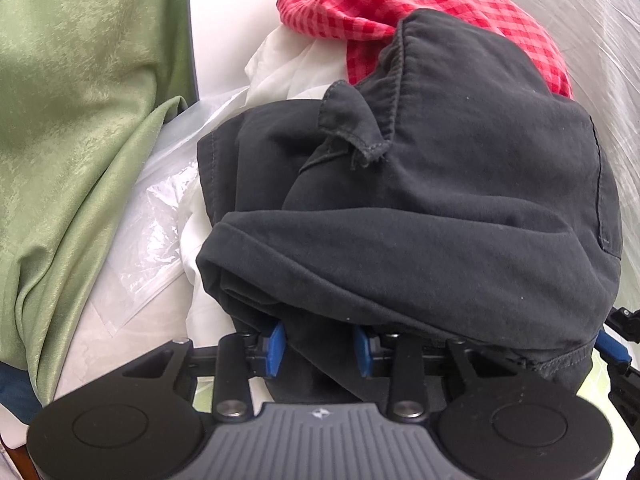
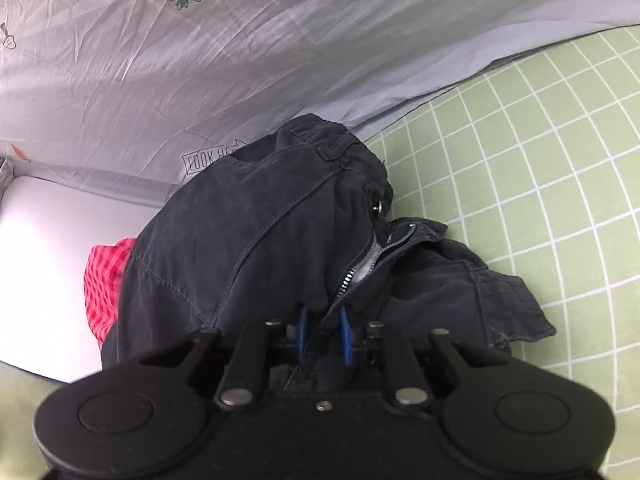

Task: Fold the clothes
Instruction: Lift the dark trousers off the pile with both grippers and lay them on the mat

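Observation:
Dark grey trousers [image 1: 440, 200] lie bunched in a heap and fill most of the left wrist view. My left gripper [image 1: 320, 346] is shut on a thick fold at their near edge, the cloth filling the gap between its blue pads. In the right wrist view the same trousers [image 2: 240, 240] show an undone zip and a metal button. My right gripper [image 2: 324, 334] is shut on the cloth beside the zip, its pads close together. A red checked garment [image 1: 380, 0] and a white one [image 1: 288, 68] lie under and behind the trousers.
A green curtain [image 1: 80, 120] hangs at the left, with a clear plastic bag [image 1: 160, 240] beside the heap. A grey sheet with carrot prints [image 2: 240, 60] covers the back. A green grid-patterned sheet [image 2: 520, 160] spreads to the right. A white surface [image 2: 40, 260] lies at the left.

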Motion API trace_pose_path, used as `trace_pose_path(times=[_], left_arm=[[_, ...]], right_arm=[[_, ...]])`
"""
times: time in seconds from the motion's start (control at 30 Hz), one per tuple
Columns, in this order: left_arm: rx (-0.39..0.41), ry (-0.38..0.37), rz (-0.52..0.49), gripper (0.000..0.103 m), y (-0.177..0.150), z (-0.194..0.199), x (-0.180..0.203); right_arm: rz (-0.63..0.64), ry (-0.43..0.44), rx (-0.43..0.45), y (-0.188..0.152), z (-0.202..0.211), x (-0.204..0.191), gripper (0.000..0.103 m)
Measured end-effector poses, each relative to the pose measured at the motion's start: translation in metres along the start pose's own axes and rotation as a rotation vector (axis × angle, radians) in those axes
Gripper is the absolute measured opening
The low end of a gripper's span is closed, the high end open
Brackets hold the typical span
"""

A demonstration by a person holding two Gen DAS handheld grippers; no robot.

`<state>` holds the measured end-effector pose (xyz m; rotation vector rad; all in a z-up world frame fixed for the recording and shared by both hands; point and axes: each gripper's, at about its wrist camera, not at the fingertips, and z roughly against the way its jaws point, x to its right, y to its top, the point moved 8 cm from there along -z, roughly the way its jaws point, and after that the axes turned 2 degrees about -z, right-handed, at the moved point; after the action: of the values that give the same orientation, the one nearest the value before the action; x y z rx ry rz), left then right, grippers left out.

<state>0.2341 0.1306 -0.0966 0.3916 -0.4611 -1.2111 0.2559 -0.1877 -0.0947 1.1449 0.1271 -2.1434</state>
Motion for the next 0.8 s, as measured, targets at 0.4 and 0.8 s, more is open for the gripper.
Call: trace_pose_path(times=[0.4,0.8], left_arm=[[-0.083,-0.064,0.024,0.025,-0.039,0.005,-0.008],[-0.106,-0.033,0.096,0.072,-0.029,-0.005,-0.034]], right_arm=[[-0.099,-0.01,0.004,-0.016,0.034,0.039,0.057],[-0.145,0.007,-0.167,-0.037,-0.038,-0.015,0.093]])
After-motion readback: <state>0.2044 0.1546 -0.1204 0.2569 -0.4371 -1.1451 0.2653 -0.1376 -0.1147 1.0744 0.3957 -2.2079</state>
